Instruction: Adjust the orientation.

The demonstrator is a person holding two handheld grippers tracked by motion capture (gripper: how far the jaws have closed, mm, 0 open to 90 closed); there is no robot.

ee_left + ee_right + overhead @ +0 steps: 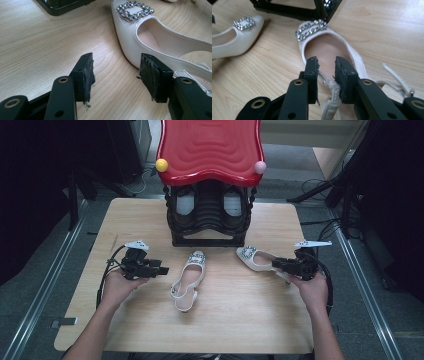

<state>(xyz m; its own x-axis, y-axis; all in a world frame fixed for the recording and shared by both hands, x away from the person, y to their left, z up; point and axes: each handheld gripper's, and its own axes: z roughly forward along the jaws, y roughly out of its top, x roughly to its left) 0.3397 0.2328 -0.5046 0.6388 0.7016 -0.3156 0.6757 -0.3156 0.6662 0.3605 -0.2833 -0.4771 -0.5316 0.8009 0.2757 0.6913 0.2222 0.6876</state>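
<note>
Two white shoes (186, 281) (256, 259) lie before both grippers (162, 270) (276, 264).

A black shoe rack (209, 215) with a glossy red wavy top (210, 150) stands at the far edge of the light wooden table (140, 220).

Two white shoes (187, 280) (255, 259), one rack (209, 215)

My table (150, 220) is light wood with rounded corners. A black rack (209, 217) with a red top stands at its far edge. In front of it lie two white shoes, the left shoe (187, 280) and the right shoe (256, 259), apart.
</note>
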